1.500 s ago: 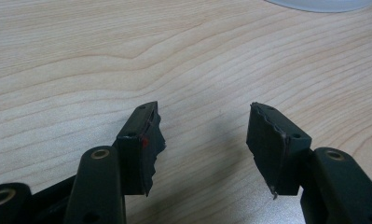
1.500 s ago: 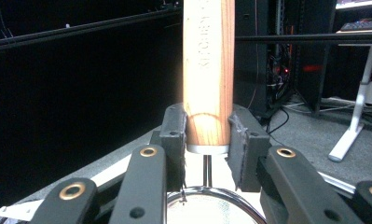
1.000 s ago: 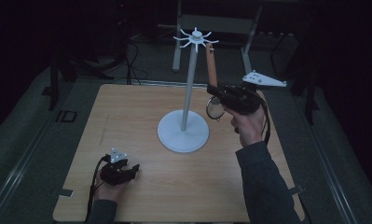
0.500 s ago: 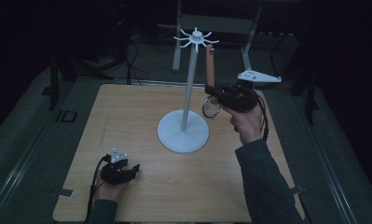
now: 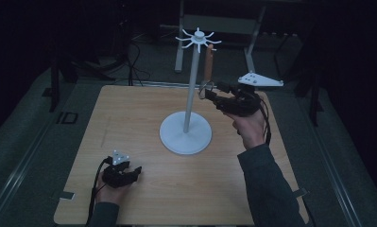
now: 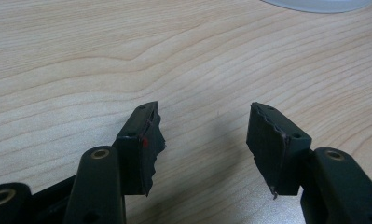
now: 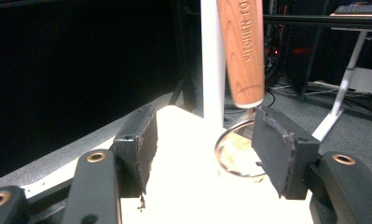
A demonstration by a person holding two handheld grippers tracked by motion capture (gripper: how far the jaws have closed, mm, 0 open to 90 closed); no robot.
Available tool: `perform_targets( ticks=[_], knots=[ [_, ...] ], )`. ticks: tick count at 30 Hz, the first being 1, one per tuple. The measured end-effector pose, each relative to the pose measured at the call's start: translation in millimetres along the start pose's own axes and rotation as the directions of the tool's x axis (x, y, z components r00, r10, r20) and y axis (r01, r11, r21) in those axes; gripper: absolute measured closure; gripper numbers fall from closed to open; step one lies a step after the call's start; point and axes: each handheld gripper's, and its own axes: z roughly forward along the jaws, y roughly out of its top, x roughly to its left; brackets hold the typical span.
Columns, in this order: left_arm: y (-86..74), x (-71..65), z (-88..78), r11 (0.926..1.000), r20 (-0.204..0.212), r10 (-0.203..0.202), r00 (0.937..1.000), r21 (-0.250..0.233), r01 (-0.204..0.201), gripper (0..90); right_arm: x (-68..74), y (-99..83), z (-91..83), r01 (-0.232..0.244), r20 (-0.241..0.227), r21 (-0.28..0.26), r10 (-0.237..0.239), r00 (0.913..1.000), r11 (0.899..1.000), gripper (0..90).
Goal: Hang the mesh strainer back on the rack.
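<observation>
My right gripper [image 5: 210, 91] is up off the table beside the white stand [image 5: 186, 133], near the far right part of the tabletop. Jaws have just been opening and now stand wide, pads clear of everything. The wooden-handled utensil [image 7: 242, 51] hangs from one of the hooks at the top of the stand, just beside the pole. Handle reads "KITCHEN TO…", rest cut off at the frame edge. Its metal ring end [image 7: 235, 154] sits low between my right jaws, closer to the right pad; can't tell if it touches that pad. Nothing clamped.

My left gripper [image 5: 129, 174] rests low near the front left corner of the wooden table [image 5: 129, 118]. Jaws spread wide, bare wood grain between them. In the left gripper view the edge of the stand's round base [image 6: 314, 4] sits at the top.
</observation>
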Motion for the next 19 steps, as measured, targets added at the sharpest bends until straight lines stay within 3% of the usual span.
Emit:
perform_targets(
  ticks=[13, 19],
  knots=[
    [0.1, -0.3, 0.8, 1.0000, 0.000, 0.004, 1.0000, 0.004, -0.004, 44.2, -3.4, -8.7, -4.8, 0.008, 0.029, 0.030, -0.009, 0.9996, 1.000, 38.0],
    [0.0, -0.1, 0.4, 1.0000, -0.003, 0.001, 1.0000, 0.001, -0.001, 44.0, -6.8, -20.5, -5.3, 0.026, 0.066, 0.077, -0.031, 0.9974, 0.997, 37.8]
  ],
)
